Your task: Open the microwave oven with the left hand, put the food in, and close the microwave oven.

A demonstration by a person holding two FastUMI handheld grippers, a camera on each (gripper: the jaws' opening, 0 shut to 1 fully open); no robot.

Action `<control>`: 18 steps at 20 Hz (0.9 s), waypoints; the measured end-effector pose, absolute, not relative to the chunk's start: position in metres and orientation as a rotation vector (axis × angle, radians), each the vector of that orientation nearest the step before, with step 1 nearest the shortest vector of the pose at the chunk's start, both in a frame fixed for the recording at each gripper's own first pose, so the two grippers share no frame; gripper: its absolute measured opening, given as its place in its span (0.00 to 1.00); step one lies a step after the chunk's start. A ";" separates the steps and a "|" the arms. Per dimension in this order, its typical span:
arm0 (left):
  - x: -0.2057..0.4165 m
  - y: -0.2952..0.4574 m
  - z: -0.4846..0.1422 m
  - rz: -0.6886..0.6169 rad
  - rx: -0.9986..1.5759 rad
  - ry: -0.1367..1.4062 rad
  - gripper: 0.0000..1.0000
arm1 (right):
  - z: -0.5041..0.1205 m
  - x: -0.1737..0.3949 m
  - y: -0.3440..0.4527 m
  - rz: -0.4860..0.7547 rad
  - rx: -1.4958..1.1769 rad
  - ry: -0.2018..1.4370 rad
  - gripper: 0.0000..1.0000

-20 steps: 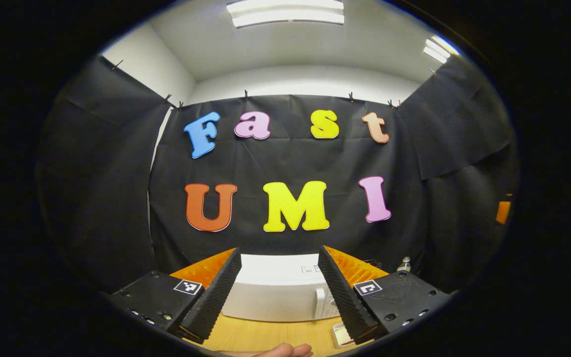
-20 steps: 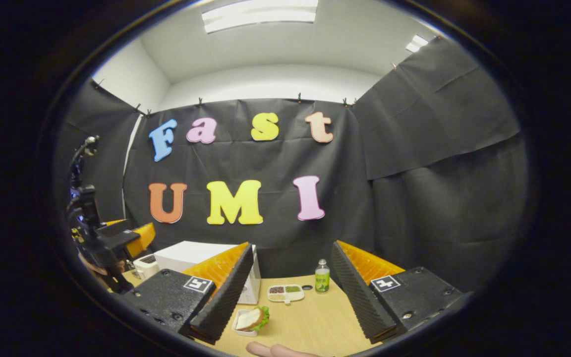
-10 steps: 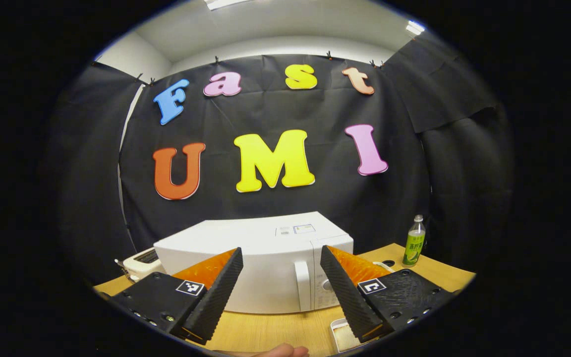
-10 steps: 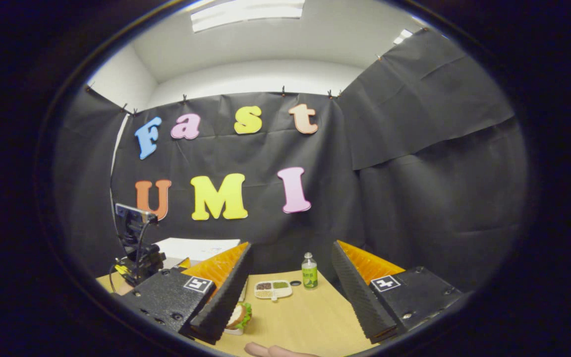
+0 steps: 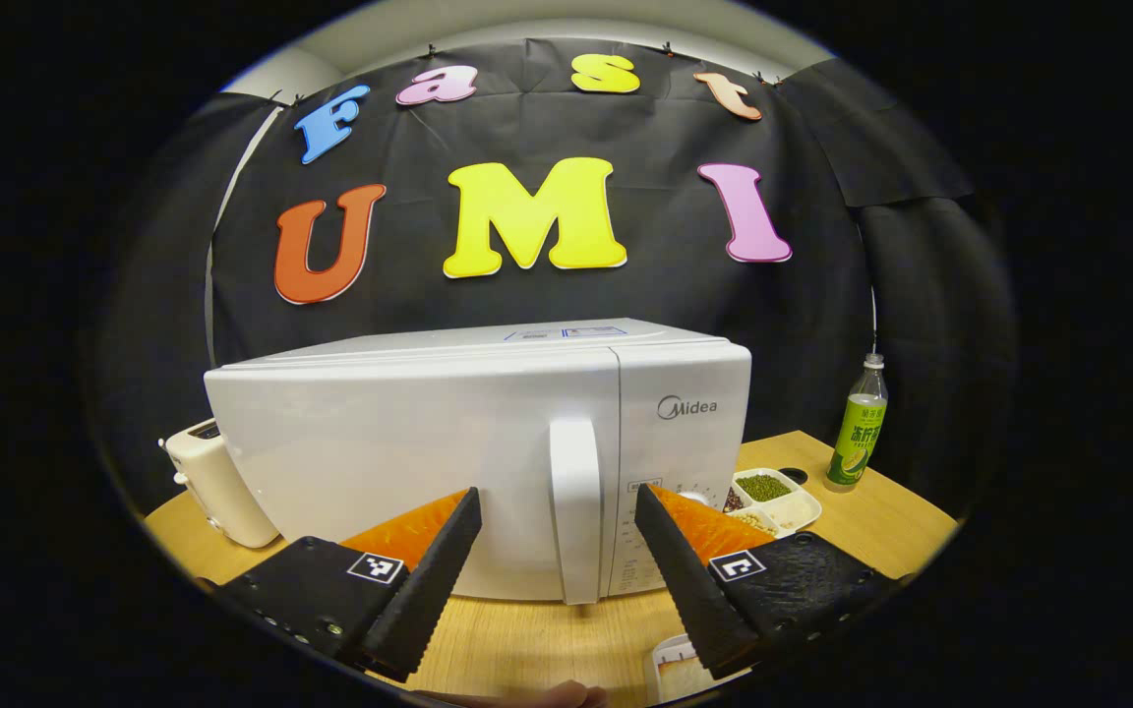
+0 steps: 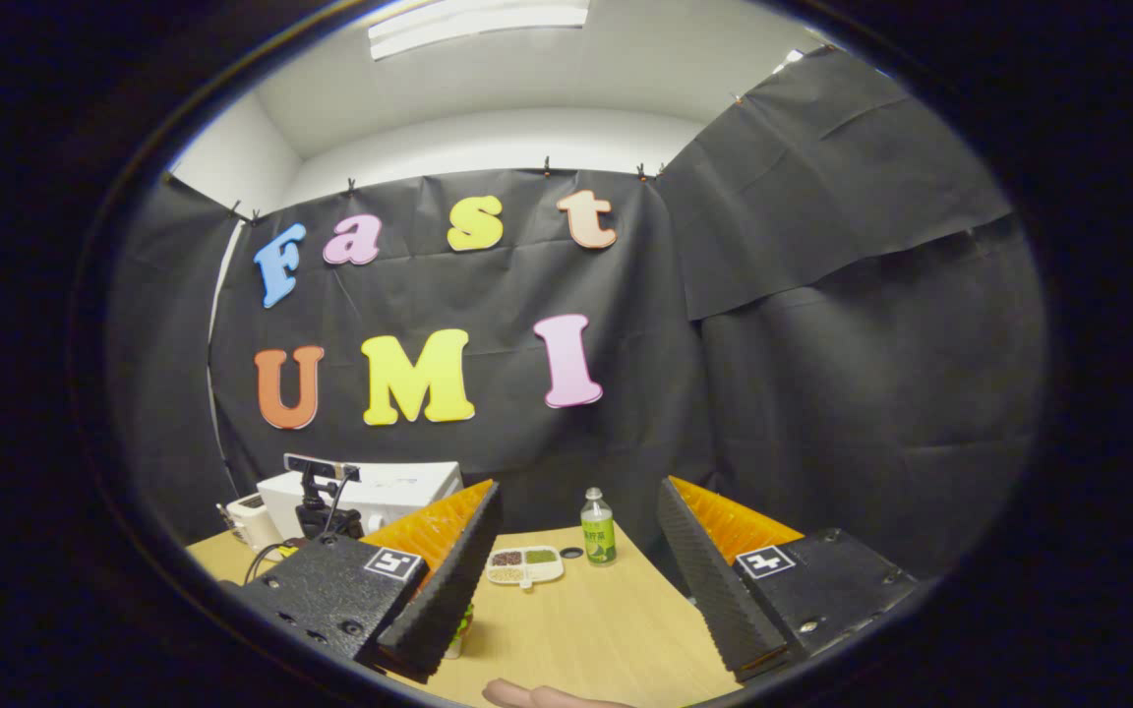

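Microwave oven (image 5: 448,433) sits on the tabletop (image 5: 527,639), door shut, booth wall behind it. Door handle (image 5: 576,506) stands upright right of door centre, lined up with the gap between the left claw (image 5: 557,580) fingers, claw in front of it, apart. Toaster (image 5: 212,482) just left of the microwave. Divided tray (image 5: 773,497) right of the microwave, bottle (image 5: 857,428) further right, near the wall. Small dish (image 5: 675,674) at the near edge under the claw's right finger. In the right gripper view, right claw (image 6: 576,590) hangs over the tabletop, tray and bottle ahead.
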State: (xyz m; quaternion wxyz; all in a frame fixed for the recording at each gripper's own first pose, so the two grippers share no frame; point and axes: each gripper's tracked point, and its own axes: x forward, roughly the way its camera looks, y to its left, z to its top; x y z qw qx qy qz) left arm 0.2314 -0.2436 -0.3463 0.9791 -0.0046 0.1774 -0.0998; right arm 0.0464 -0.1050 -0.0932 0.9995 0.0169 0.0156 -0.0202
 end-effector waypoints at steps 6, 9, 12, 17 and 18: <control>0.237 -0.250 -0.357 -0.187 0.033 0.348 0.61 | -0.113 0.051 -0.121 -0.074 0.019 0.075 0.93; 0.236 -0.258 -0.360 -0.188 -0.021 0.338 0.58 | -0.119 0.047 -0.131 -0.092 0.019 0.087 0.93; 0.226 -0.245 -0.354 -0.142 -0.021 0.340 0.30 | -0.122 0.041 -0.145 -0.117 0.013 0.094 1.00; 0.237 -0.250 -0.362 -0.173 -0.029 0.350 0.05 | -0.124 0.028 -0.160 -0.158 -0.004 0.102 0.93; 0.235 -0.249 -0.365 -0.181 -0.038 0.362 0.05 | -0.122 0.025 -0.161 -0.160 -0.006 0.097 0.93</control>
